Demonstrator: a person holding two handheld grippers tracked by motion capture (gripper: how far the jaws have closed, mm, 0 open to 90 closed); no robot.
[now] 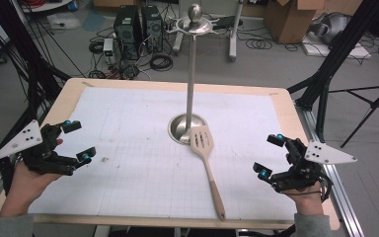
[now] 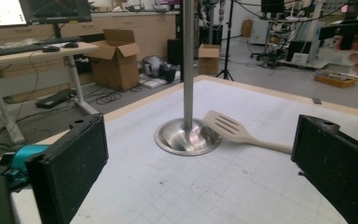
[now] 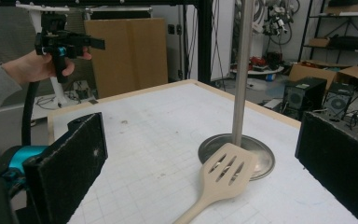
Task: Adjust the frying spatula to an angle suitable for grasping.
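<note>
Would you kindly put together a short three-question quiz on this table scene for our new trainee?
1. True or false: the wooden spatula has its slotted blade resting on the base of the metal stand.
2. Which is open: A) left gripper alone, B) right gripper alone, C) both?
3. What lies nearest the person: the spatula's blade or its handle end?

Key: 1 true; 2 C; 3 the handle end.

The steel stand [image 1: 191, 74] rises mid-surface with the slotted spatula [image 1: 208, 160] leaning on its base and trailing toward the near edge, while open white surface [image 1: 128, 148] lies either side between the left tool [image 1: 79, 141] and right tool [image 1: 269, 156].
</note>
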